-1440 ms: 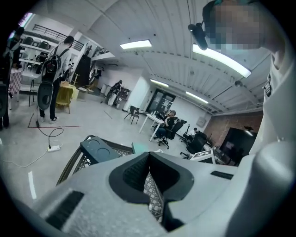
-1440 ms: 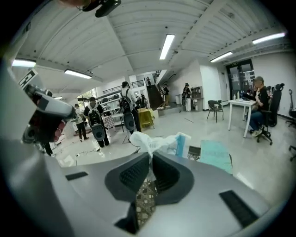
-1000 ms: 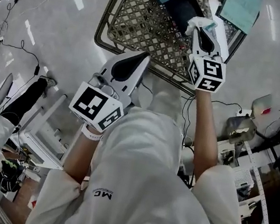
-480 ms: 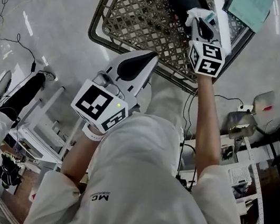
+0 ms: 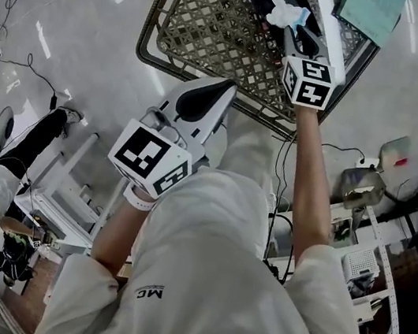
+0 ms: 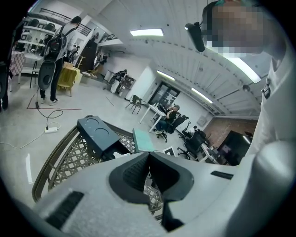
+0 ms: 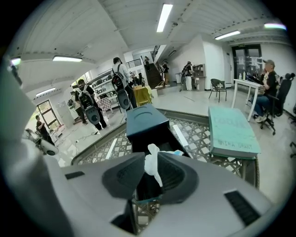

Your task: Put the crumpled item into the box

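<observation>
Presently on record, one moment at a lattice-topped desk (image 5: 209, 30), seen from above and from both grippers.

1. Item: right gripper (image 7: 151, 157). Reached out to the far side of the desk. Its fingers pinch the crumpled item (image 7: 153, 169), a white wad with a trace of pale blue, which sticks out past the fingertips. The pinch is at the wad's lower part, probably so the bulk hangs free for dropping.

2. Item: box (image 7: 147, 124). Dark, standing on the far part of the desk, with its lid tipped up and back so the mouth faces the gripper. In the head view the crumpled item (image 5: 287, 12) sits over the near right edge of that dark opening (image 5: 269, 1), carried and not yet inside. Judged stage: final approach, with release to follow once the wad is well over the mouth.

3. Item: left gripper (image 6: 149, 155). Fingers pressed together on nothing, held back at the near edge of the desk (apparently parked out of the way).

4. Item: flat teal slab (image 7: 231, 132). It lies right of the box, apart from it; whether book or cover cannot be told.

Risk noted: a light wad may catch on the box rim.
</observation>
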